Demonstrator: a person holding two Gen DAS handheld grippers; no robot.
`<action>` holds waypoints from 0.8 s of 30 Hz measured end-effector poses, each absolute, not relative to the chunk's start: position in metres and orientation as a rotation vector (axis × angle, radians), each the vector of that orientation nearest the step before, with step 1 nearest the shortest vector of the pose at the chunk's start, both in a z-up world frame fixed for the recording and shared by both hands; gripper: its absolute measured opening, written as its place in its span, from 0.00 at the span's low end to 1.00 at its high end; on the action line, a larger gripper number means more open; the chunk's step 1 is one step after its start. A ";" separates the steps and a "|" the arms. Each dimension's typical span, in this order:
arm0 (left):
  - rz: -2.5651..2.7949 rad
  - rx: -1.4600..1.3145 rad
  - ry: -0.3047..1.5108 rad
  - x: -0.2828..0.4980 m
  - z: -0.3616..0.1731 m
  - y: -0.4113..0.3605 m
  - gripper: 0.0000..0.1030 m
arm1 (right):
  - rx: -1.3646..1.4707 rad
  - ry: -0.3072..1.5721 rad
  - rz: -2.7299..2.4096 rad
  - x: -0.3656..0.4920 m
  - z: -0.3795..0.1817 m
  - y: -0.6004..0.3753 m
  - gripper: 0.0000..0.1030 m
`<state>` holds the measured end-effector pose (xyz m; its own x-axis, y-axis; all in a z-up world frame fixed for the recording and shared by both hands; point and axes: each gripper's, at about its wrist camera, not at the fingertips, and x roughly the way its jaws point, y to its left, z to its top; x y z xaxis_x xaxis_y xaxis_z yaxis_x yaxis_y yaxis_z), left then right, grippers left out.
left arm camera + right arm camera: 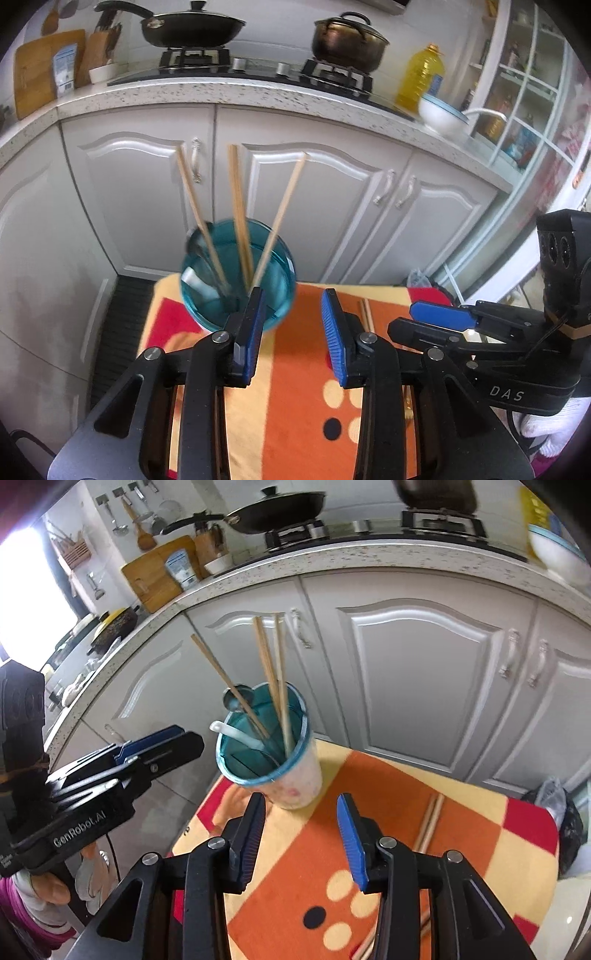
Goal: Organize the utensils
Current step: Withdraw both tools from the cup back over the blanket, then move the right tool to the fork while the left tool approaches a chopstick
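A teal-rimmed cup (236, 280) (275, 760) stands on the small table with the orange patterned cloth (295, 369) (388, 812). It holds several wooden chopsticks (236, 199) (269, 672), a metal spoon (238, 698) and a white spoon (232, 733). A loose pair of chopsticks (430, 821) (366, 314) lies on the cloth to the right. My left gripper (293, 325) is open and empty just before the cup. My right gripper (301, 830) is open and empty, between cup and loose chopsticks.
White cabinet doors (314, 192) stand right behind the table. Above them a speckled counter (221, 96) carries a stove with a wok (192, 26) and pot (347, 40), an oil bottle and a white bowl (441, 112). A dark bag (565, 823) sits at the table's right.
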<state>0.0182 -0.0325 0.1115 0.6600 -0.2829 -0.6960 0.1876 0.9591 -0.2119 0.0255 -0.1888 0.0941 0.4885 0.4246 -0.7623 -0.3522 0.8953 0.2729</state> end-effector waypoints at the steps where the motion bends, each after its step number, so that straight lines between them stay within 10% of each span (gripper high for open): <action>1: -0.274 -0.123 0.812 0.016 0.110 -0.037 0.29 | 0.092 0.946 0.459 0.020 0.094 -0.194 0.38; 24: -0.368 -0.066 0.943 0.001 0.061 -0.101 0.29 | 0.185 1.010 0.296 -0.026 0.055 -0.276 0.39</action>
